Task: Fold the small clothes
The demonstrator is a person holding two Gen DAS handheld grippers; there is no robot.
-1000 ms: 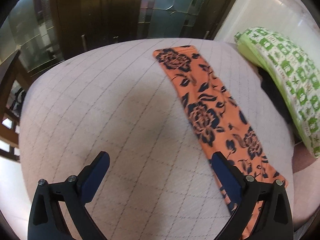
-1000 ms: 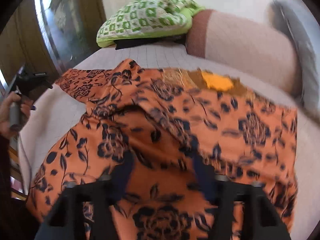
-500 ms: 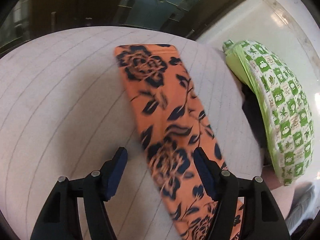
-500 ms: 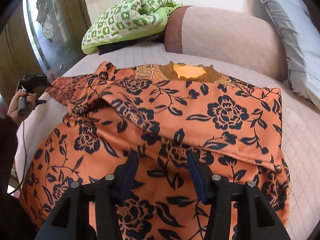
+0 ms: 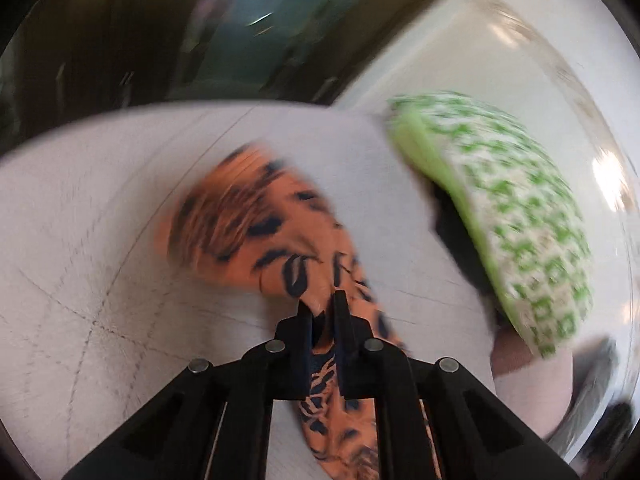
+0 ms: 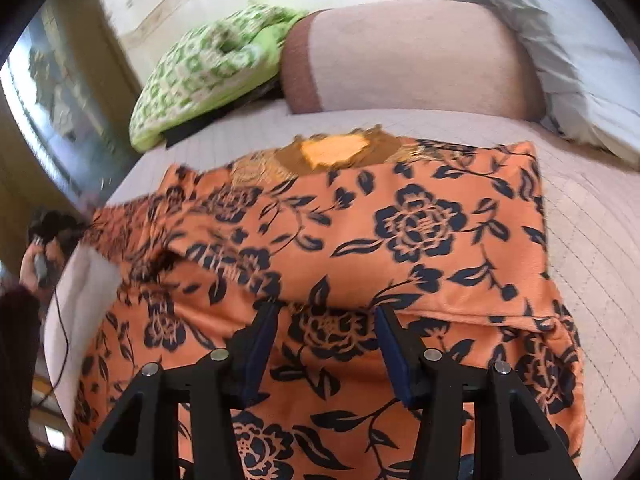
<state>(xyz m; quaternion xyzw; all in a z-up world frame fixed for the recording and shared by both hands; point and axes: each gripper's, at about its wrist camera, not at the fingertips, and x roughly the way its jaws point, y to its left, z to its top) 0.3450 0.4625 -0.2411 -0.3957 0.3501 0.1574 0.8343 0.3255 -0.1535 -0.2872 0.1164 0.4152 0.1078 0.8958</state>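
Left gripper (image 5: 322, 306) has its jaws pinched nearly together on the sleeve (image 5: 276, 240) of the orange floral garment (image 6: 360, 264), a bunch of the fabric squeezed between them and the sleeve end lifted and streaked with blur above the bed (image 5: 100, 240). From the right wrist view the left hand (image 6: 38, 256) shows at the bed's left edge, with the sleeve pulled out toward it from the garment's left shoulder. The garment itself lies spread across the middle of the quilted bed, dark blue roses and leaves on orange, its gold-trimmed neckline (image 6: 332, 152) on the side toward the pillows, and one layer folded over so a crease runs across its middle. Right gripper (image 6: 324, 320) hangs over the garment just below that crease, jaws spread wide apart with nothing between them; whether the tips touch the cloth, I cannot tell. Beyond the neckline there is a pinkish bolster pillow (image 6: 408, 56); to the left of it a green-and-white patterned cushion (image 6: 208, 68) resting on something dark (image 6: 192, 130); to the right of it a grey-white pillow (image 6: 560, 44). No containers anywhere on the bed, and no label or writing I can make out, the cushion's print being too blurred to read.
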